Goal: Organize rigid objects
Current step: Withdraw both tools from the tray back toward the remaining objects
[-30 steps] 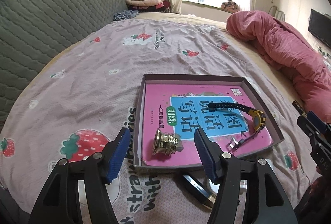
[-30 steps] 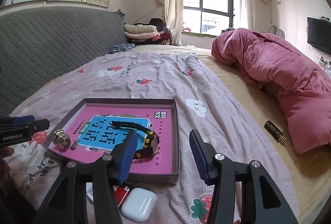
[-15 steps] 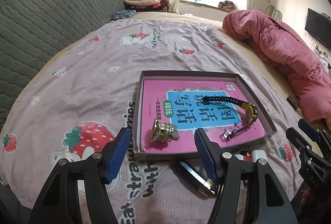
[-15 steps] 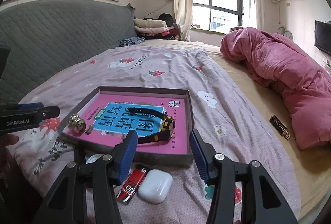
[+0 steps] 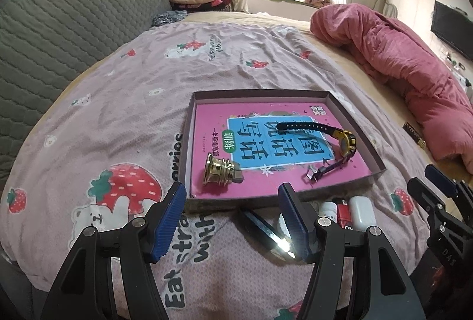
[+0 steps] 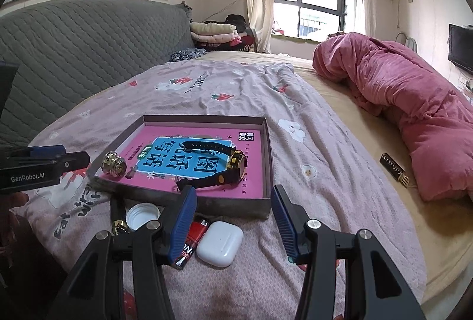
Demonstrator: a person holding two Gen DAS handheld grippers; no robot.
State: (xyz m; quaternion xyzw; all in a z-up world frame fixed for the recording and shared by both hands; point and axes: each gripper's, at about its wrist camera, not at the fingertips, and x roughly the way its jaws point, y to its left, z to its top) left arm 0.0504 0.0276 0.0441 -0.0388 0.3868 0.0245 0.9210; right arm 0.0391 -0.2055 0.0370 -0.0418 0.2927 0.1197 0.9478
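Both tongs have drawn back toward the near edge of the bed since the earlier frames, so the tray [image 5: 353, 119] now sits further up each view and the loose things in front of it show in full.

Those loose things lie in a row on the bedspread [image 5: 124, 101] just beside the tray's near wall: a white earbud case [image 6: 219, 243], a red lighter [image 6: 192, 240], a white bottle cap [image 6: 142, 212] and a dark, glinting flat piece [image 5: 267, 231] whose nature I cannot tell.

In the right wrist view the earbud case lies at about eleven o'clock from the right tongs [image 6: 233, 224], just past their left pad, its long axis running from seven towards one o'clock. The lighter touches or nearly touches it on the left and points roughly the same way, half hidden by that pad. The right hand looks the nearer one for both.

The dark piece lies between the pads of the left tongs [image 5: 232, 219], towards the right-hand pad, running from ten to four o'clock, so the left hand is better placed for it.

Both tongs stand wide apart and hold nothing.

Already in the tray, on a pink book [image 5: 266, 139], are a brass knob [image 5: 220, 170] at the near left and a yellow-and-black wristwatch [image 5: 344, 139] at the right.
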